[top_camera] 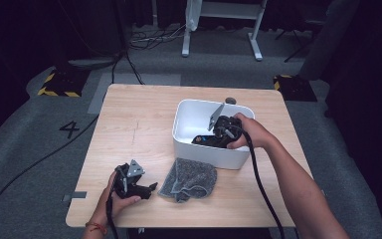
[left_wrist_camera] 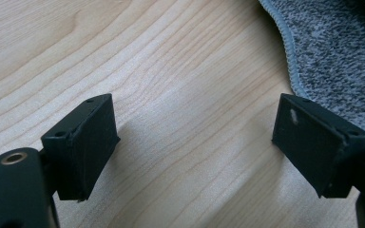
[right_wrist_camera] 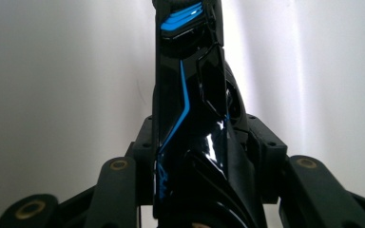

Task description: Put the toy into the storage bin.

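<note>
A white tub (top_camera: pixel 199 149) stands on the wooden table (top_camera: pixel 139 124). My right gripper (top_camera: pixel 214 138) reaches down inside it, shut on a glossy black object with blue stripes (right_wrist_camera: pixel 190 118) that fills the gap between the jaws (top_camera: pixel 206 140). Just in front of the tub lies a crumpled grey cloth (top_camera: pixel 189 178) with a pale hem (left_wrist_camera: pixel 332 52). My left gripper (top_camera: pixel 149 188) rests low over the table near the front left, left of the cloth; its fingers (left_wrist_camera: pixel 83 142) stand wide apart with bare wood between them.
The tub's white walls (right_wrist_camera: pixel 52 95) close in around the right gripper. A small grey disc (top_camera: pixel 230 100) sits behind the tub. Cables trail from both grippers off the front edge. Grey tape (top_camera: pixel 74 195) marks the table's front left edge.
</note>
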Tool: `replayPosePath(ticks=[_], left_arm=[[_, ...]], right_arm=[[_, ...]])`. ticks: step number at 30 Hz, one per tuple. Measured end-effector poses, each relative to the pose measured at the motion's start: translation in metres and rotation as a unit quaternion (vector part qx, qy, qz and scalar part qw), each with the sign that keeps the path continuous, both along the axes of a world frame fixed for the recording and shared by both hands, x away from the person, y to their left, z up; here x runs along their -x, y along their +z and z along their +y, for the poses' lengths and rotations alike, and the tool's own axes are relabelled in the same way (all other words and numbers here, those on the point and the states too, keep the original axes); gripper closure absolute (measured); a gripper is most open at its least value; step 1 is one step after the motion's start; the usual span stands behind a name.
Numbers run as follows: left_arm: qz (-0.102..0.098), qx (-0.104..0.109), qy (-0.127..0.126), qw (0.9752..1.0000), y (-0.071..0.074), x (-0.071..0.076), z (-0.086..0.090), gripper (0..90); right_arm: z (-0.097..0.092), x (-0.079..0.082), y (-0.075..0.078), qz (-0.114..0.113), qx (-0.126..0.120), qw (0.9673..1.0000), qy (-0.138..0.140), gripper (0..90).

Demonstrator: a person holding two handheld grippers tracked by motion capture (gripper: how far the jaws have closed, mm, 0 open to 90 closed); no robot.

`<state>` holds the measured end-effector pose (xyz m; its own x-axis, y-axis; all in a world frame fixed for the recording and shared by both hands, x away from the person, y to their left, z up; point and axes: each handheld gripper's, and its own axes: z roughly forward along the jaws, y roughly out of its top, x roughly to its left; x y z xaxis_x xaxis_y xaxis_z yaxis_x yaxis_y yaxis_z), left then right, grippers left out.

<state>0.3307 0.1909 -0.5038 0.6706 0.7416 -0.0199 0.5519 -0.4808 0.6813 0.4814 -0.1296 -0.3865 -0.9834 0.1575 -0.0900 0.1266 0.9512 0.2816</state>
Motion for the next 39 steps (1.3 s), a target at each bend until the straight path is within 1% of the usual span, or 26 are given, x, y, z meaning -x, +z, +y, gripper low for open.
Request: replayPosePath(ticks=[1,4,5,6,7,8,10,12,13,15,17,18,20,24,26,27,28,31,34,36,38,39], left_arm=[[0.0,0.0,0.0,1.0,0.0,0.0,0.0,15.2],[0.0,0.0,0.0,1.0,0.0,0.0,0.0,15.2],[0.0,0.0,0.0,1.0,0.0,0.0,0.0,15.2],[0.0,0.0,0.0,1.0,0.0,0.0,0.0,15.2],[0.0,0.0,0.001,1.0,0.0,0.0,0.0,15.2],[0.0,0.0,0.001,1.0,0.0,0.0,0.0,15.2],[-0.001,0.0,0.001,1.0,0.0,-0.001,0.0,15.2],[0.0,-0.001,0.002,1.0,0.0,-0.001,0.0,15.2],[-0.002,-0.003,0.001,1.0,0.0,-0.001,0.0,15.2],[-0.001,-0.002,0.002,1.0,0.0,-0.001,0.0,15.2],[0.0,-0.001,0.002,1.0,0.0,-0.001,0.0,15.2],[0.0,-0.002,0.002,1.0,0.0,-0.001,0.0,15.3],[0.0,-0.001,0.002,1.0,0.0,-0.001,0.0,15.2],[-0.001,-0.001,0.002,1.0,0.0,-0.001,0.0,15.3],[-0.001,-0.002,0.002,1.0,0.0,-0.001,0.0,15.3],[0.0,-0.002,0.002,1.0,0.0,-0.001,0.0,15.3],[0.0,-0.002,0.002,1.0,0.0,-0.001,0.0,15.3],[-0.001,-0.002,0.002,1.0,0.0,-0.001,0.0,15.2],[-0.001,-0.002,0.002,1.0,0.0,-0.001,0.0,15.2],[-0.001,-0.002,0.002,1.0,0.0,-0.001,0.0,15.2],[-0.001,-0.002,0.002,1.0,0.0,-0.001,0.0,15.2],[-0.001,-0.002,0.002,1.0,0.0,-0.001,0.0,15.2]], right_arm=[[0.001,0.0,-0.001,0.009,0.004,0.9999,-0.001,56.9],[0.003,0.0,-0.002,0.021,0.013,0.9997,-0.003,56.5],[0.004,0.0,-0.002,0.022,0.015,0.9996,-0.004,55.7],[0.004,0.001,-0.002,0.022,0.013,0.9997,-0.005,55.8],[0.004,0.001,0.0,0.021,0.005,0.9997,-0.007,53.2],[0.003,0.001,0.002,0.013,-0.001,0.9999,-0.01,56.6],[0.002,0.002,0.004,0.033,-0.012,0.9993,-0.007,59.1],[0.004,0.002,0.002,0.032,0.001,0.9995,-0.003,60.9],[0.005,0.003,0.001,0.035,0.003,0.9994,-0.004,60.9],[0.005,0.003,0.0,0.034,0.003,0.9994,-0.002,62.1],[0.005,0.002,-0.001,0.034,-0.003,0.9994,-0.002,62.2],[0.005,0.002,-0.001,0.03,-0.005,0.9995,-0.005,62.3],[0.004,0.002,0.0,0.034,-0.009,0.9994,-0.003,61.2],[0.004,0.003,0.002,0.027,-0.012,0.9996,-0.003,59.8],[0.003,0.004,0.003,0.024,-0.018,0.9995,-0.006,59.5],[0.002,0.004,0.003,0.027,-0.023,0.9993,-0.005,58.9],[0.002,0.004,0.004,0.022,-0.025,0.9994,-0.005,57.7],[0.001,0.005,0.005,0.018,-0.032,0.9993,-0.008,55.8],[0.0,0.005,0.006,0.007,-0.041,0.999,-0.017,53.2],[-0.002,0.005,0.007,0.004,-0.055,0.9983,-0.019,51.9],[-0.003,0.007,0.009,-0.007,-0.062,0.9978,-0.024,50.5],[-0.004,0.007,0.009,-0.007,-0.067,0.9975,-0.022,50.0]])
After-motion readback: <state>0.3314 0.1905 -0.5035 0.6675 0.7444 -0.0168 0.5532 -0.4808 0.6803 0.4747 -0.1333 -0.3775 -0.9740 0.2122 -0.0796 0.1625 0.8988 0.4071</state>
